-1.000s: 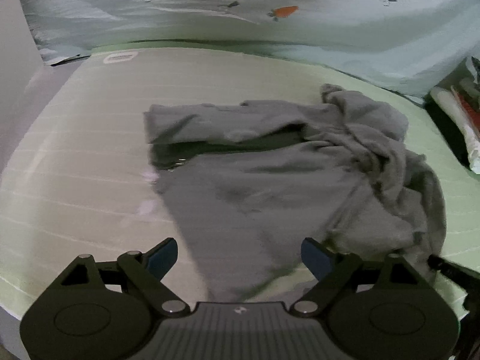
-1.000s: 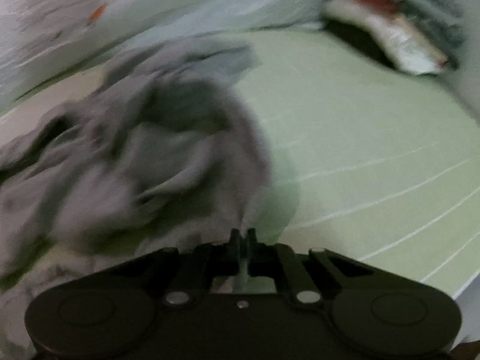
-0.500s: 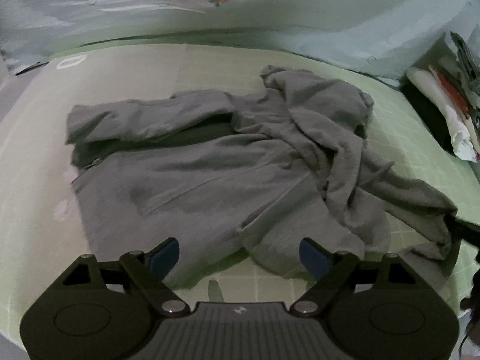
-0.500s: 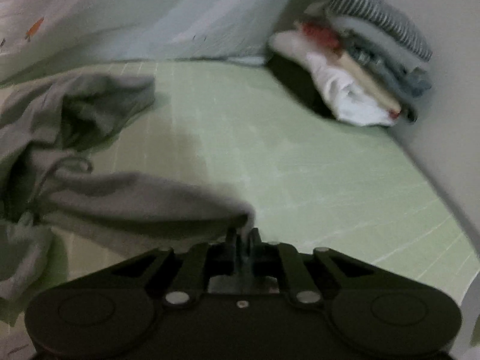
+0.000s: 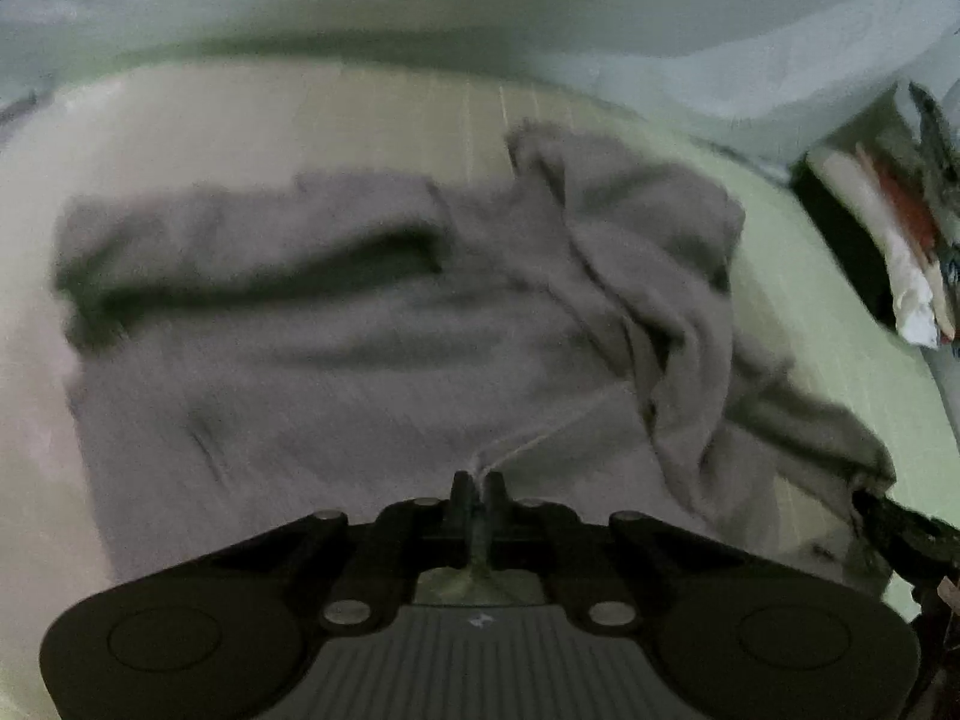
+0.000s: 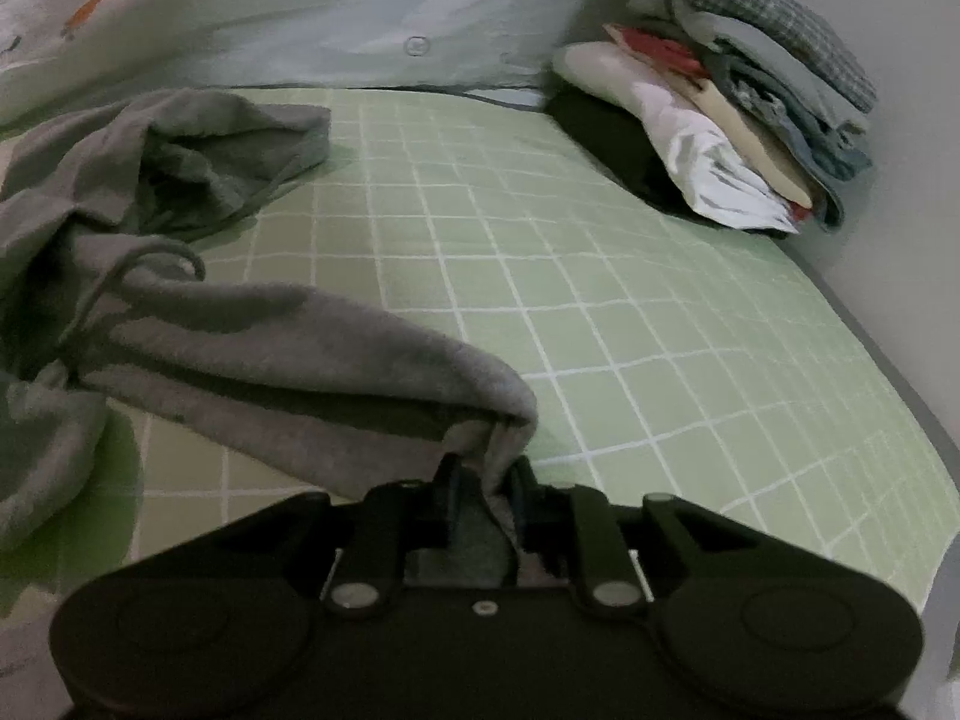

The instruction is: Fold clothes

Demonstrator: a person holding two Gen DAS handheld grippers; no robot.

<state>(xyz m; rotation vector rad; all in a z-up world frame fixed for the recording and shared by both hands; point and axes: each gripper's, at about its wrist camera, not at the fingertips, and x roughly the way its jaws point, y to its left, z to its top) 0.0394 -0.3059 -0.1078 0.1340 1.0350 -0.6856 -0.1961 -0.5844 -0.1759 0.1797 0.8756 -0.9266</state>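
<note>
The grey sweatshirt (image 5: 372, 360) lies spread across the left and middle of the green checked bed sheet (image 6: 600, 300), soft, fleecy and rumpled, its hood (image 6: 234, 144) bunched at the far side near the pale quilt (image 6: 300, 12) printed with carrots. To the right of the sweatshirt the sheet is bare and flat as far as the mattress edge, giving open room there. At the far right corner beyond the sweatshirt, against the wall, stands a stack of folded clothes (image 6: 738, 114), checked, blue, white and red layers. The left tongs (image 5: 478, 483) are pressed together on the sweatshirt's near hem, a crease running away from them. The right tongs (image 6: 483, 474) pinch a sleeve end of the sweatshirt, drawn out to the right; a drawstring (image 6: 120, 276) loops beside it
</note>
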